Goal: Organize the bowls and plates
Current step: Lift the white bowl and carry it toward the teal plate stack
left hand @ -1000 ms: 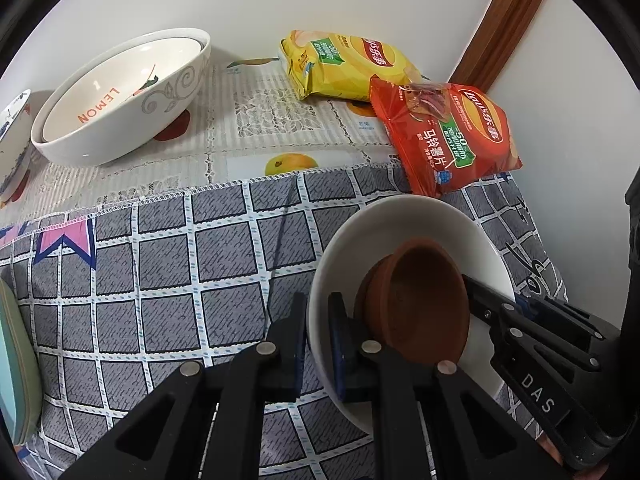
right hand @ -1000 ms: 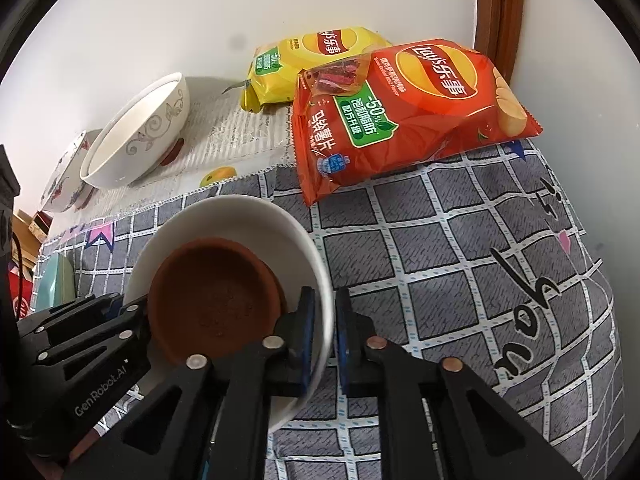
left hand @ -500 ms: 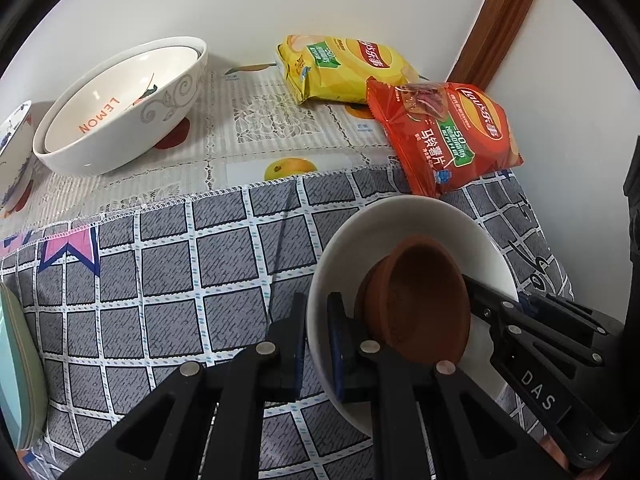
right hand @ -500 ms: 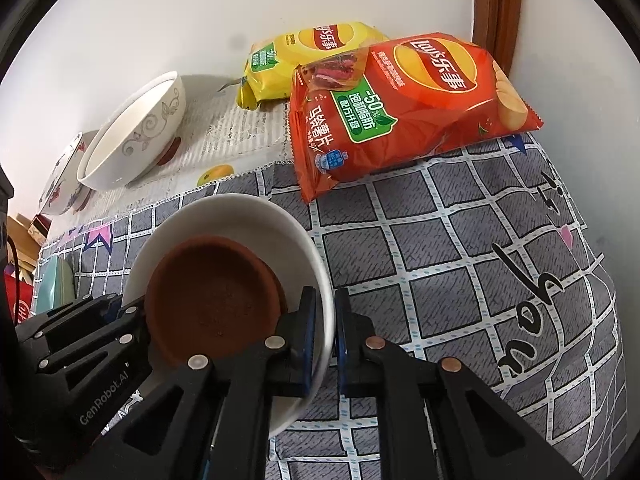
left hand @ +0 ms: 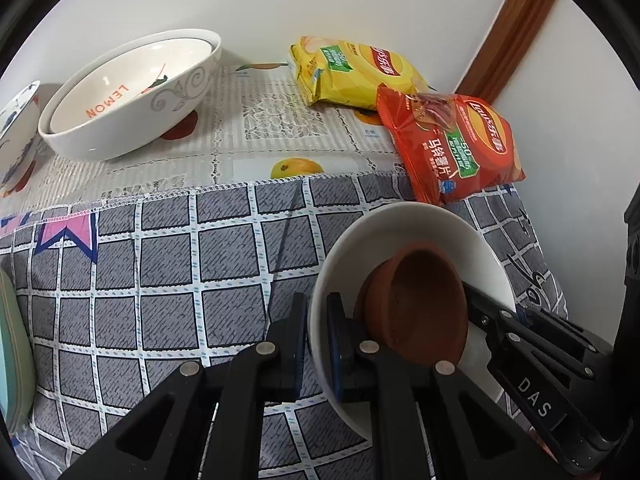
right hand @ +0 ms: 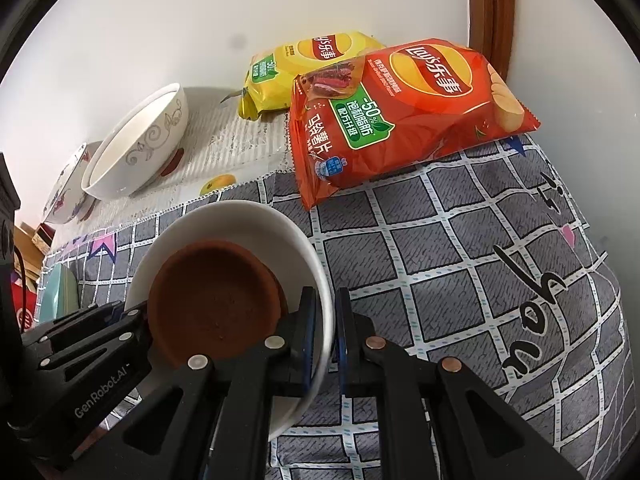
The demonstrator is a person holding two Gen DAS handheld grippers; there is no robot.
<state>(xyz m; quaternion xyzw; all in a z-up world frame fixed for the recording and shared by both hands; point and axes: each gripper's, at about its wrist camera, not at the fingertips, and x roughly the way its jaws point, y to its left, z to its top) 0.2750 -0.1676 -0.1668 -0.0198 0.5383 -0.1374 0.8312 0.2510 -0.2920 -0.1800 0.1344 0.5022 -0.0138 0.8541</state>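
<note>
Carrying the white bowl (left hand: 420, 236) between two grippers, you have the brown saucer (left hand: 420, 300) riding loose inside it, so the load is really two pieces. The saucer leans against the bowl's inner wall, not flat on its bottom, and the bowl itself looks tilted above the grey checked cloth (left hand: 160, 260). Your left gripper (left hand: 318, 344) is pinching one side of the rim, one pad inside the wall and one outside; your right gripper (right hand: 326, 332) pinches the opposite side the same way. Both grips look narrow and rely on a thin, smooth ceramic edge, so I judge that any twist of one wrist against the other could lever the rim out of a pad.

Keep both hands level with each other and move them as one. Level the bowl before travelling, or the saucer may slide and shift the weight. The likely home is the nested LEMON bowl (left hand: 132, 92) stack at the back, beside the small patterned bowl (left hand: 16, 128). Steer wide of the red chip bag (left hand: 452, 148) and the yellow chip bag (left hand: 352, 72).
</note>
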